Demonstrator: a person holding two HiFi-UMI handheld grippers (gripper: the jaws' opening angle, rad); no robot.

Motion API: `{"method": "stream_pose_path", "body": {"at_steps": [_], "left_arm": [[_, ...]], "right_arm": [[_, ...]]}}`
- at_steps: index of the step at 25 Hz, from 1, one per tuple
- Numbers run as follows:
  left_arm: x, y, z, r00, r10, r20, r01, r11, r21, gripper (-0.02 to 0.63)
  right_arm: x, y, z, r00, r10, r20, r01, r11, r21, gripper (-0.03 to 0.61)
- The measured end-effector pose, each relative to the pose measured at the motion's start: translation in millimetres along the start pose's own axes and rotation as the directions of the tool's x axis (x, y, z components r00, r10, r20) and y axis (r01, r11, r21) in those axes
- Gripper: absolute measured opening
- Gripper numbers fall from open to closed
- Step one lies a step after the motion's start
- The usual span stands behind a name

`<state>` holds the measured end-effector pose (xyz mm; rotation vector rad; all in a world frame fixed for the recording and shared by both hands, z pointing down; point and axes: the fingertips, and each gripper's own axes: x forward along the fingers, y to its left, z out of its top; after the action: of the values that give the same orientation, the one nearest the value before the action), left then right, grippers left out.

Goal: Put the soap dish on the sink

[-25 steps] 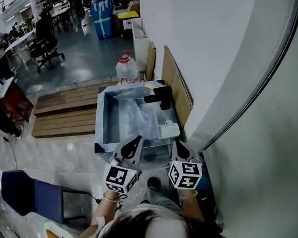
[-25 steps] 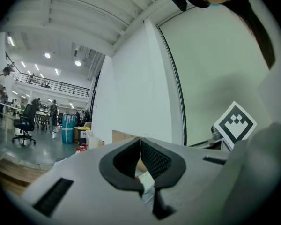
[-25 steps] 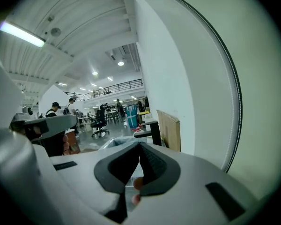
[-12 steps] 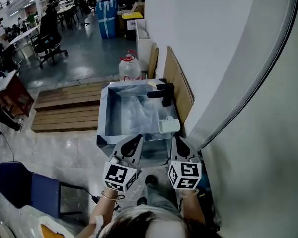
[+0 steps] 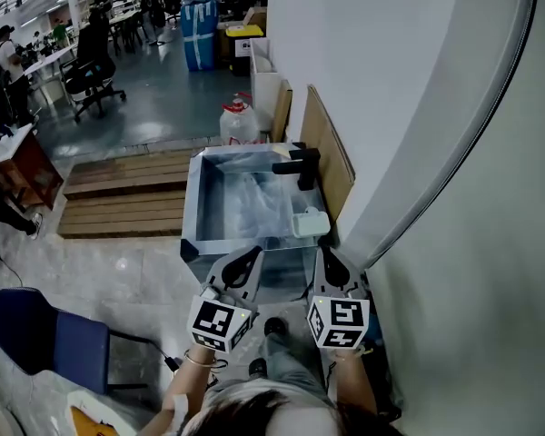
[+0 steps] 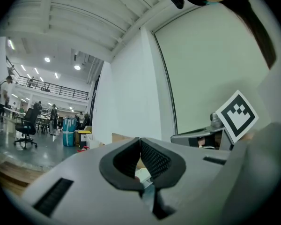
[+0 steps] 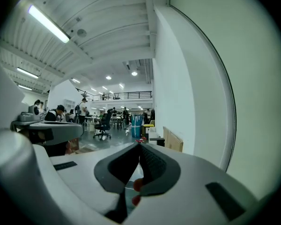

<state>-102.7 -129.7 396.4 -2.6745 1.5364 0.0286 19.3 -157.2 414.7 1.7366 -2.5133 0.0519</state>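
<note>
A pale soap dish rests on the right rim of the metal sink, just below the black faucet. Both grippers hang in front of the sink's near edge, well clear of the dish. In the head view my left gripper is shut with nothing in it, and my right gripper is shut and empty too. The left gripper view shows its jaw tips meeting, and the right gripper view shows the same. A sliver of the dish shows below the left jaws.
A white wall runs close on the right, with brown boards leaning behind the sink. A water jug stands at the sink's far side. Wooden pallets lie left; a blue chair sits lower left. People work at desks far back.
The head view has drifted a little, so the sink and dish sit slightly higher and to the right in the frame. Both grippers stay shut and keep their place before the sink.
</note>
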Motion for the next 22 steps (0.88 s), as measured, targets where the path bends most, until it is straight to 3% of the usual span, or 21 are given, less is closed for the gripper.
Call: {"method": "stream_pose_path", "body": {"at_steps": [22], "left_arm": [[-19.1, 1.0, 9.4, 0.997, 0.07, 0.044, -0.068, 0.997, -0.032, 0.009]], "right_arm": [[-33.0, 23.3, 25.7, 0.995, 0.073, 0.073, -0.065, 0.992, -0.111, 0.026]]}}
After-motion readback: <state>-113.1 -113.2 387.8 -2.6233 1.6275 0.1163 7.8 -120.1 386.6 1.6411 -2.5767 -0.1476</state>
